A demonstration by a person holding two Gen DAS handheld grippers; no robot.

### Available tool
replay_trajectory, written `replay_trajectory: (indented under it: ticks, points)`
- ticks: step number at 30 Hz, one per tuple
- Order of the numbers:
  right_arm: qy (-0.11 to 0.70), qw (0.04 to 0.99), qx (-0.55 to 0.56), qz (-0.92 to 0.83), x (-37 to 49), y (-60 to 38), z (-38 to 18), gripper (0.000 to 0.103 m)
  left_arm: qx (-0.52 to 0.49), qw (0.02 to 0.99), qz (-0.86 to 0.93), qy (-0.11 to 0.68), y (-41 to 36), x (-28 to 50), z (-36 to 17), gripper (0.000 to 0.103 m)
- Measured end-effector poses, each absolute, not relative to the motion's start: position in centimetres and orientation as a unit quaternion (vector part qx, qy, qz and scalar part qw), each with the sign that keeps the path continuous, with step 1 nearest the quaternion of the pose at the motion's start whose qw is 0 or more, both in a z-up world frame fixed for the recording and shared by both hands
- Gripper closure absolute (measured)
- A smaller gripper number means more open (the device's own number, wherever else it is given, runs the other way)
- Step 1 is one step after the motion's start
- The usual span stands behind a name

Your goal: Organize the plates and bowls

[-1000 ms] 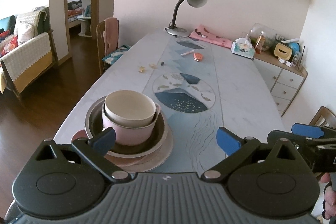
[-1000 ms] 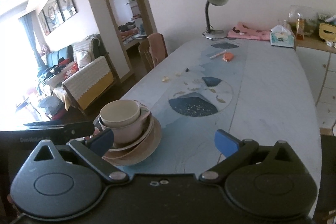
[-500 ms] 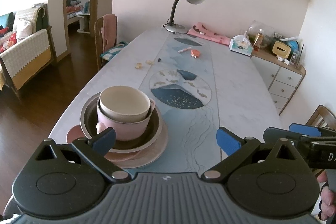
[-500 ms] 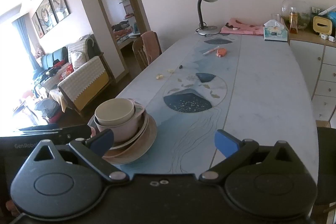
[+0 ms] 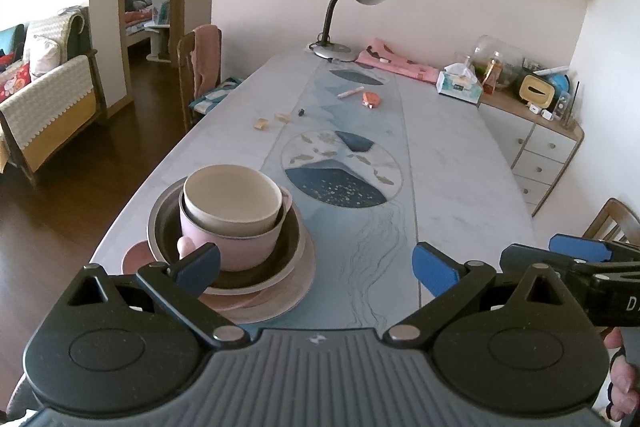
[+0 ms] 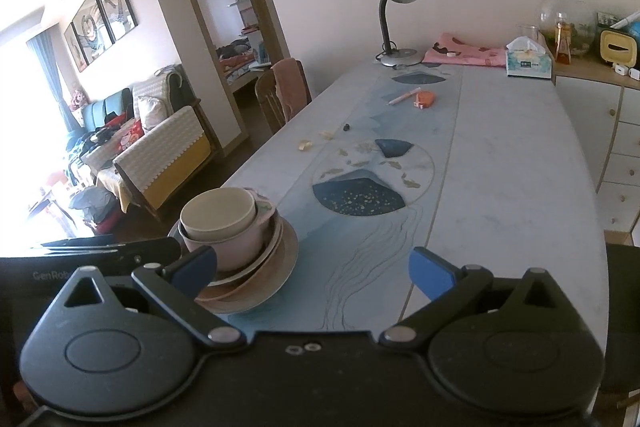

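Note:
A stack of dishes stands near the table's front left edge: a cream bowl [image 5: 232, 197] inside a pink bowl [image 5: 240, 247], inside a dark-lined bowl [image 5: 288, 247], on pink plates [image 5: 296, 287]. The stack shows in the right wrist view too, with the cream bowl [image 6: 218, 213] on top. My left gripper [image 5: 316, 263] is open and empty, held back from the stack, its left fingertip in front of the pink bowl. My right gripper [image 6: 312, 269] is open and empty, to the right of the stack; it also shows in the left wrist view [image 5: 576, 255].
The long marble table [image 5: 460, 179] has a blue runner. Small scraps [image 5: 260, 123], a pen [image 5: 350, 93] and an orange item [image 5: 370, 99] lie mid-table. A desk lamp [image 5: 352, 11], pink cloth and tissue box [image 5: 458, 87] stand at the far end. A chair [image 5: 200, 67] stands left.
Both grippers have drawn slightly back and shifted, so the stack sits a little further from the fingers. The dishes have not moved. Both stay open.

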State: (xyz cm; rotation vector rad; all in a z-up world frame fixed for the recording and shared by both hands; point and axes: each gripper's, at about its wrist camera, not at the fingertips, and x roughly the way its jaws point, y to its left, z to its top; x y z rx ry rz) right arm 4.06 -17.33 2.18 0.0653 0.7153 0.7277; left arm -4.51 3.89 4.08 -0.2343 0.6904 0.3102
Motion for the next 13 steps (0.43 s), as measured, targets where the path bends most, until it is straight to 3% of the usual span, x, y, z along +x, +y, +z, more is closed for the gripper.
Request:
replay_trajectory:
  ticks: [13]
  points:
    - [0.345, 0.872, 0.034, 0.345, 4.65, -17.24, 2.38, 0.000, -0.107, 0.925, 0.147, 0.333, 3.89, -3.92, 4.08, 0.000]
